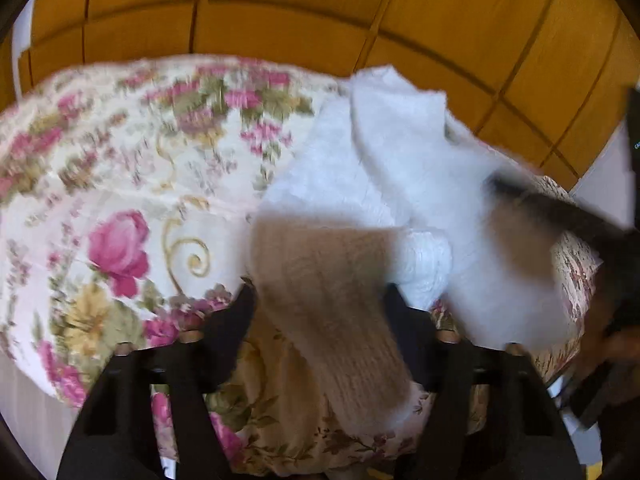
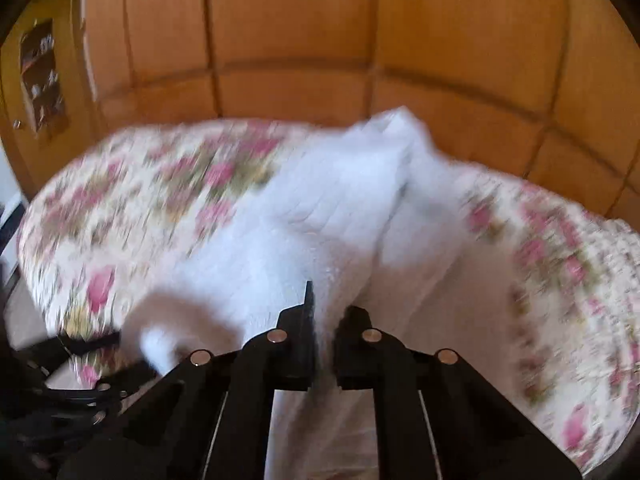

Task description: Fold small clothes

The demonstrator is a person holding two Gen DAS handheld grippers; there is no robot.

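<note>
I am working mid-fold on one white garment (image 2: pixel 320 208), a fluffy knit that is lying partly on the floral bedspread (image 1: pixel 120 168) and partly lifted off it. My right gripper (image 2: pixel 325 312) is pinching a bunched fold of that garment, its jaws nearly closed with white cloth showing in the narrow gap. My left gripper (image 1: pixel 320 292) is standing wide apart with a shaded strip of the garment hanging down between its fingers, but I cannot tell whether it is actually holding the cloth or just framing it. Both views are smeared with motion, so I am judging this as the carry-over stage. Next I am expecting to need the lifted edge brought across and laid flat. I am counting one garment, one bedspread, two grippers.
</note>
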